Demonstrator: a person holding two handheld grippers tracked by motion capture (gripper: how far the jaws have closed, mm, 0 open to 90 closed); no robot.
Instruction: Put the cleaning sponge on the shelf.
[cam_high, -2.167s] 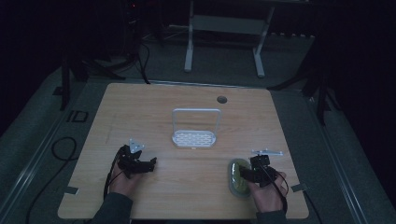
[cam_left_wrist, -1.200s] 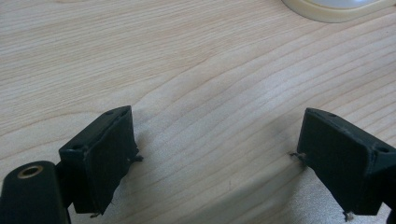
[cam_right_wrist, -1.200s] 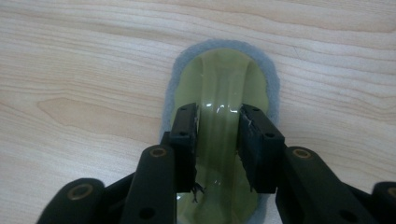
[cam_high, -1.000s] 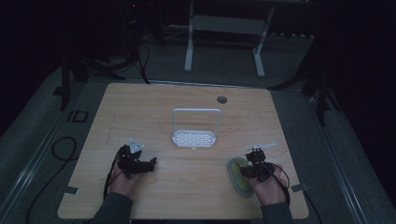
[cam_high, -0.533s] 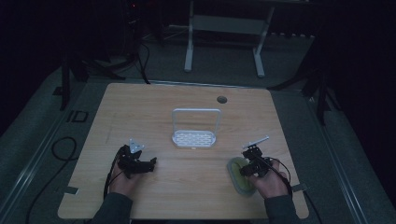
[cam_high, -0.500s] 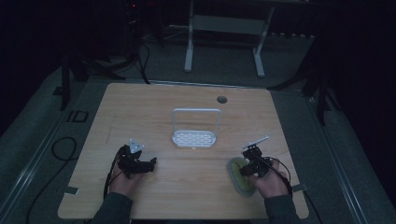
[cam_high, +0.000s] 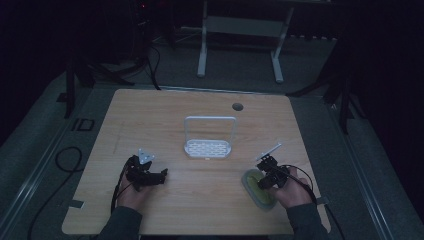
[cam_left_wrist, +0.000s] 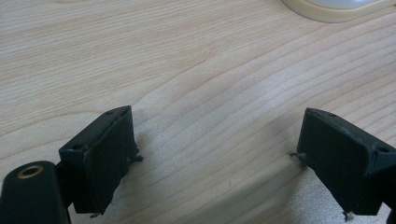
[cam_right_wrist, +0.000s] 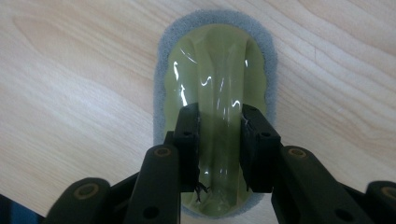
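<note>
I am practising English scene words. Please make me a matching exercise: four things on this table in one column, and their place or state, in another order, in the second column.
Things:
1. left gripper
2. right gripper
3. sponge
4. white rack

Places or states:
a. stands at the table's middle
b. open over bare wood
c. olive green handle on a grey pad
d. shut on a raised ridge

Pairs: 1-b, 2-d, 3-c, 4-a

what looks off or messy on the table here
Nothing stands out. The sponge lies flat near the table's front edge, its green grip ridge between the right gripper's fingers. The white rack stands upright mid-table. The left gripper rests open on bare wood. No spills or damage.
</note>
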